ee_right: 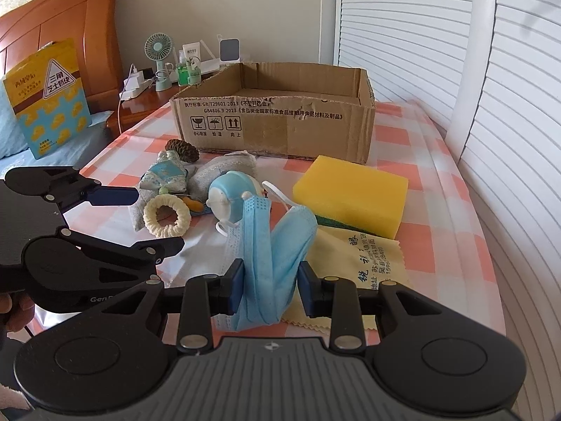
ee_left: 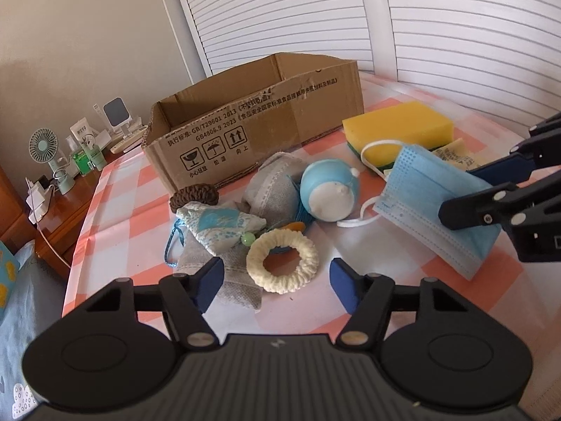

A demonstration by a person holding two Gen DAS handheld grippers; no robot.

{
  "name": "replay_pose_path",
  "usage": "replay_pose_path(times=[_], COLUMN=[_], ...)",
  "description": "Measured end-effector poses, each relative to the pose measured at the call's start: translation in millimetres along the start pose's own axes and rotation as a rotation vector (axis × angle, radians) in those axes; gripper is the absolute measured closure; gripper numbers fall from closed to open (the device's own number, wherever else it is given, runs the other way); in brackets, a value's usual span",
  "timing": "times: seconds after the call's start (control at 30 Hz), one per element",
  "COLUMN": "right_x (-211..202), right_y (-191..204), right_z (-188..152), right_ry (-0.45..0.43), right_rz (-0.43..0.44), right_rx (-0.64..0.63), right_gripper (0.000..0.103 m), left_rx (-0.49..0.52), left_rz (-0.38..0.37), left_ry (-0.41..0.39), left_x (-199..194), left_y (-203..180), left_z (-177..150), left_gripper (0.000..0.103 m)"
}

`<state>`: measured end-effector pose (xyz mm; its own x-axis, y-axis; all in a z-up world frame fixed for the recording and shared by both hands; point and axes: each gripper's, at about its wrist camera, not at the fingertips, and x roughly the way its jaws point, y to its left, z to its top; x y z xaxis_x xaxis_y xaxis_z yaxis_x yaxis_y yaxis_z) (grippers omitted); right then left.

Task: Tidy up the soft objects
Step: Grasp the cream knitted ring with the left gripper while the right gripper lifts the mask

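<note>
Jaws of right gripper (ee_right: 270, 289) clenched on blue face mask (ee_right: 271, 245); left gripper (ee_left: 277, 280) released. Cardboard box (ee_right: 280, 122) at centre frame printed "GB/T29601 2013", "GB4806.9 2023".

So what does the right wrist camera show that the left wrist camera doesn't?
Only the right wrist view shows the box's bare floor, the yellow-and-blue carton by the headboard, and the printed yellow cloth. Only the left wrist view shows the right gripper pinching the blue mask from outside. Both show the cardboard box, yellow sponge and cream ring.
</note>
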<state>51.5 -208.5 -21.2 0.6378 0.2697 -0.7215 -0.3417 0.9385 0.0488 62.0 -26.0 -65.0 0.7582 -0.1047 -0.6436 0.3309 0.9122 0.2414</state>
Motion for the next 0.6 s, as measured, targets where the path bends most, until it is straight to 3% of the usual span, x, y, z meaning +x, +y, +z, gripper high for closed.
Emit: replay_pose_path(times=[0.17, 0.37, 0.6], right_x=[1, 4, 12], right_y=[-1, -3, -2], right_z=[0, 1, 0], right_ry=[0.005, 0.008, 0.038], right_rz=[0.002, 0.011, 0.023], right_rx=[0.000, 0.006, 0.002], right_gripper=[0.066, 0.063, 0.052], left_rx=[0.020, 0.000, -0.060], left_rz=[0.004, -0.006, -0.075], left_ry=[-0.007, -0.006, 0.021], left_x=[6, 6, -2], left_y=[-6, -3, 9], left_z=[3, 6, 5], left_gripper=[0.058, 0.065, 0.065])
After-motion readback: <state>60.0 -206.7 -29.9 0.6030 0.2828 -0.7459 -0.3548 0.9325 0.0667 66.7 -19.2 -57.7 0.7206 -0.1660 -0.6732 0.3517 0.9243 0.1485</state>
